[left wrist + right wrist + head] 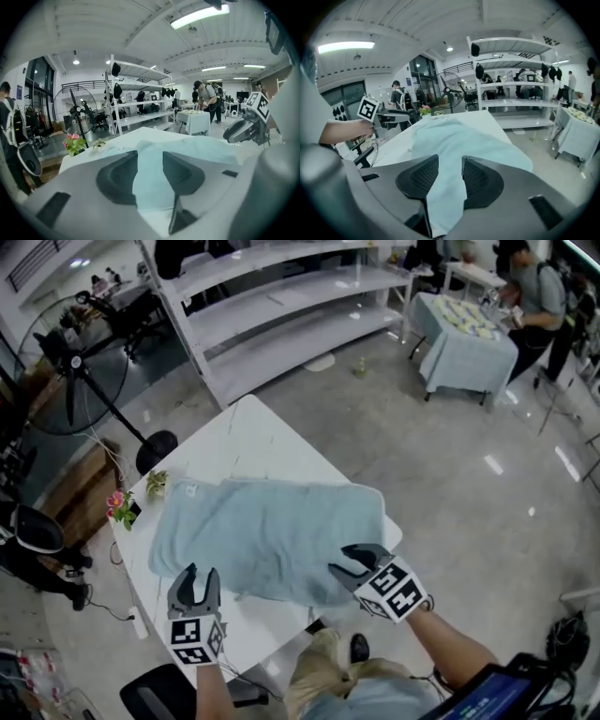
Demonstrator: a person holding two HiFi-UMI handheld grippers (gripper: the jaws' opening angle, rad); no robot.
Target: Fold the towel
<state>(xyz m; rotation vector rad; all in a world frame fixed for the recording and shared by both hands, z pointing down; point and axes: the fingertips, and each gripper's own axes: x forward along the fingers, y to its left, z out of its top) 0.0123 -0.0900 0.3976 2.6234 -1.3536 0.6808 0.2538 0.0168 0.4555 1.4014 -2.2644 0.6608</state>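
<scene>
A light blue towel (272,535) lies spread across the white table (248,442), its near edge at the table's front. My left gripper (195,585) hovers over the bare tabletop just off the towel's near left corner, jaws apart with nothing between them. My right gripper (349,561) hangs above the towel's near right corner, also open and empty. In the left gripper view the towel (187,145) shows beyond the parted left gripper (150,176). The right gripper view has the towel (450,136) stretching away past the right gripper (450,176).
A small pot of pink flowers (120,507) and a little green plant (157,484) stand at the table's left edge. A floor fan (70,362), white shelving (281,306) and a cloth-covered table (464,338) with a person (530,296) stand beyond.
</scene>
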